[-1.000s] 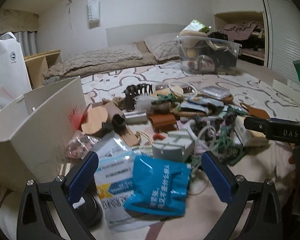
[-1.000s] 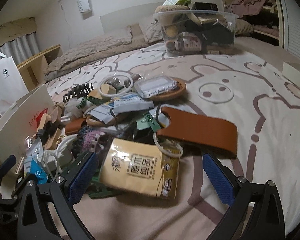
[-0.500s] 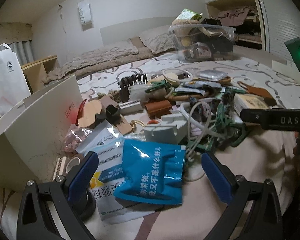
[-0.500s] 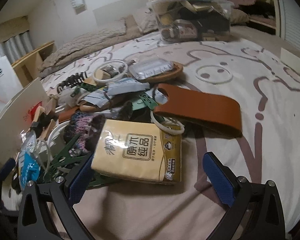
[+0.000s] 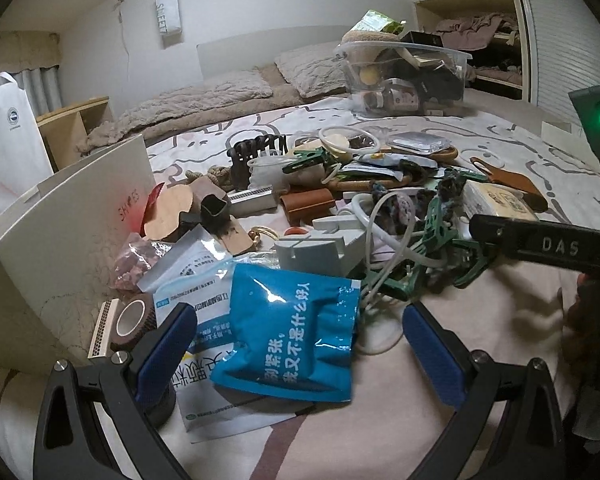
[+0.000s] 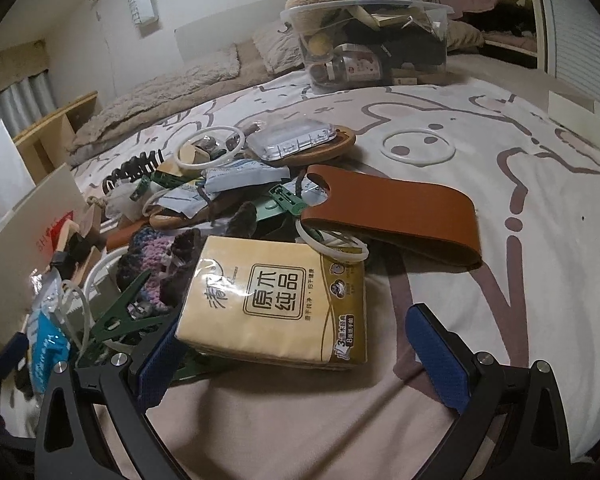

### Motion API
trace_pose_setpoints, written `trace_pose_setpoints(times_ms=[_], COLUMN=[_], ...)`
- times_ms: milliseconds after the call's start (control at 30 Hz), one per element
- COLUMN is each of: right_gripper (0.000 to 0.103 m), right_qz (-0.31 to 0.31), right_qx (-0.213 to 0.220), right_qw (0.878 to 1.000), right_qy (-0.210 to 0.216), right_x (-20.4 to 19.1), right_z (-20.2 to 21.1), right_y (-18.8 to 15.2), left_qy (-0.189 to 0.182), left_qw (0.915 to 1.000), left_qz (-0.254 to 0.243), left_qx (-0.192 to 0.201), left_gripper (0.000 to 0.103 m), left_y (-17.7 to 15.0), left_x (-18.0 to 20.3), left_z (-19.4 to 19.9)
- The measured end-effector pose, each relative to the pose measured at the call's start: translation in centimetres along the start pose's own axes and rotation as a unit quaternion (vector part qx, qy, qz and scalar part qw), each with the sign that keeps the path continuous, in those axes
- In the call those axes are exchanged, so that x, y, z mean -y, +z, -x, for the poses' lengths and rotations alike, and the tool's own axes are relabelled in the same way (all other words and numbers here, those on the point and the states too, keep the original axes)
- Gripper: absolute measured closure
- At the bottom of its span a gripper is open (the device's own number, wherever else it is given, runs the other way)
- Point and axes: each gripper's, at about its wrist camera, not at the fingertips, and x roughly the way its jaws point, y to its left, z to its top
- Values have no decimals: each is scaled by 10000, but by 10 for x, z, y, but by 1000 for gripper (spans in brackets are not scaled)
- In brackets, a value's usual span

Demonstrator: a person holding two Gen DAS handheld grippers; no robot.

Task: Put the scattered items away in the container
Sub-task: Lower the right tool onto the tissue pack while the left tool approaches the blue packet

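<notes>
A heap of small items lies on a patterned bed sheet. In the left wrist view a blue foil packet (image 5: pixel 292 328) rests between the fingers of my open left gripper (image 5: pixel 298 354), on top of a white and blue pouch (image 5: pixel 204 308). A white cardboard box (image 5: pixel 60 240) stands at the left. In the right wrist view a yellow tissue pack (image 6: pixel 278 300) lies between the fingers of my open right gripper (image 6: pixel 302 354); its left corner is at the left pad. A brown leather strap (image 6: pixel 396 212) lies just beyond it.
A clear plastic bin (image 5: pixel 404 76) full of things stands at the back of the bed. Green clothes pegs (image 5: pixel 432 236), white tubing (image 5: pixel 384 236), a tape roll (image 5: pixel 134 320), a black hair claw (image 5: pixel 256 152) and a white ring (image 6: pixel 418 148) lie around. The right gripper's body (image 5: pixel 548 244) crosses the left view.
Both grippers have moved forward and lower: the blue packet and the tissue pack now sit closer between their fingers. Both stay open.
</notes>
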Motion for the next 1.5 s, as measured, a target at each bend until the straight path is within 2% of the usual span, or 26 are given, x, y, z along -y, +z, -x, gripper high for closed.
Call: trace_pose_setpoints(times_ms=[100,333,467,567,633,700,900,1033,1133,1233,1400,1500], right_gripper=[0,0,0,7,12,28,28,28,28,28,28,28], right_qz=[-54,-295,-83,3,13,57,134,112,89,92,58,45], right_qx=[-15,102,34,69,93,106,110,106,95,93,84,73], right_qw=[10000,9989,9997,10000,10000,9997,9991,9991,9990,9990,9989,9988], right_qy=[35,353,208,1,30,188,385,397,416,416,457,486], right_x=[2,11,5,2,3,4,0,-1,-1,-1,-1,0], right_z=[-1,4,3,4,4,5,6,6,6,6,6,7], right_y=[1,-1,-1,-3,-2,-2,-2,-3,-3,-3,-3,-2], left_qy=[-132,-76,-141,-243,-276,-302,-320,-186,-9,-69,-213,-308], left_qw=[9999,9999,9996,9990,9986,9982,9980,9991,9996,9996,9995,9992], left_qz=[78,91,142,286,355,430,503,270,110,68,-82,-114], left_qx=[-60,-105,-183,-242,-266,-275,-227,-265,-272,-262,-232,-232], left_gripper=[0,0,0,0,0,0,0,0,13,20,44,48], left_y=[0,0,0,1,2,2,2,0,0,0,2,2], left_x=[-3,-1,-2,-6,-8,-11,-15,-11,-12,-14,-12,-11], left_z=[-2,-3,-3,-2,-2,-1,-1,-2,-2,-1,3,4])
